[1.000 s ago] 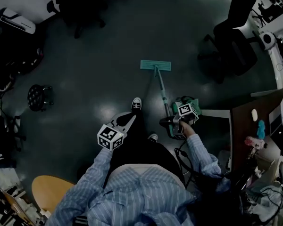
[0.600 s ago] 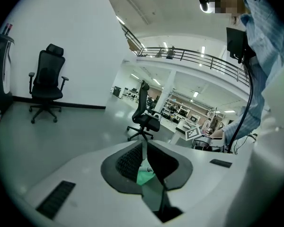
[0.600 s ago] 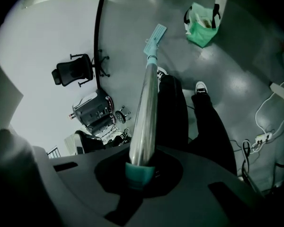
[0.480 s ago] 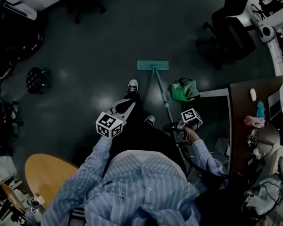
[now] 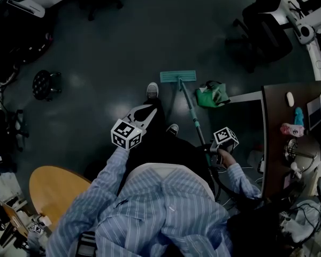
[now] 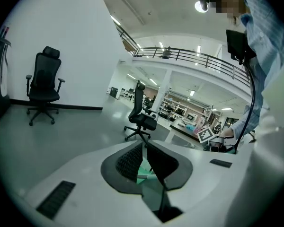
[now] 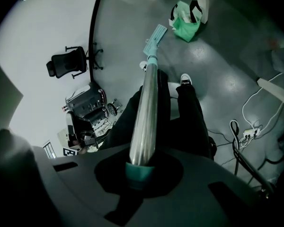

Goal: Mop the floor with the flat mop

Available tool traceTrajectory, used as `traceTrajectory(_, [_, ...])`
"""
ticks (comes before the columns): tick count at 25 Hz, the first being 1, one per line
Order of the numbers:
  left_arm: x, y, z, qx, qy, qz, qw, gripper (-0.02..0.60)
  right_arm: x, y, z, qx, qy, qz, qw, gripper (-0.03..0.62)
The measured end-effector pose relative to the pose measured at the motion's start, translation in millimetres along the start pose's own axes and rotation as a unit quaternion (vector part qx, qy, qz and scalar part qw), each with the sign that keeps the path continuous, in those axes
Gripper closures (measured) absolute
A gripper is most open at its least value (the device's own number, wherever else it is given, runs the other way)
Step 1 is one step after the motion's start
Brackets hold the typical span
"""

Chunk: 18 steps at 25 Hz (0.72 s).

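Note:
The flat mop's teal head [image 5: 177,77] lies flat on the dark floor just ahead of the person's shoes. Its metal handle [image 5: 191,111] slants back to my right gripper [image 5: 213,152], which is shut on the handle's teal end beside the person's right hip. In the right gripper view the handle [image 7: 146,103] runs from the jaws of the right gripper [image 7: 140,168] out to the mop head [image 7: 155,35]. My left gripper [image 5: 142,114] hangs over the person's left leg, apart from the mop. Seen in its own view, the left gripper [image 6: 144,149] is shut on nothing.
A green bag [image 5: 212,94] sits on the floor right of the mop head, beside a desk [image 5: 281,135]. Black office chairs [image 5: 265,31] stand far right. A small stool [image 5: 44,84] stands left, a round wooden table [image 5: 53,189] behind left. Cables [image 7: 246,131] trail on the floor.
The right gripper has drawn back toward the person's hip, pulling the mop head nearer, now level with the green bag. The left gripper has barely moved.

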<state>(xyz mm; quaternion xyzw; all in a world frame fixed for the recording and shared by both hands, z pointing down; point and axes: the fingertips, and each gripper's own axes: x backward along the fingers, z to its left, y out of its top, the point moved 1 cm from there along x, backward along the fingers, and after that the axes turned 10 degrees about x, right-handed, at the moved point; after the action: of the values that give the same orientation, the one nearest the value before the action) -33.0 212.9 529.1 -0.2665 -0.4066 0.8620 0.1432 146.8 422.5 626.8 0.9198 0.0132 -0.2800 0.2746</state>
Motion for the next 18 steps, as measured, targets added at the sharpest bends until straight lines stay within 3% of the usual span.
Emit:
traceTrajectory(10, [-10, 5, 15, 0.007, 0.000, 0.010, 0.9999, 0.551, -1, 18, 19, 0.014, 0.005, 0.006, 1.000, 0.583])
traceTrajectory(18, [-34, 35, 54, 0.014, -0.006, 0.025, 0.9996, 0.551, -1, 81, 56, 0.015, -0.001, 0.001, 1.000, 0.583])
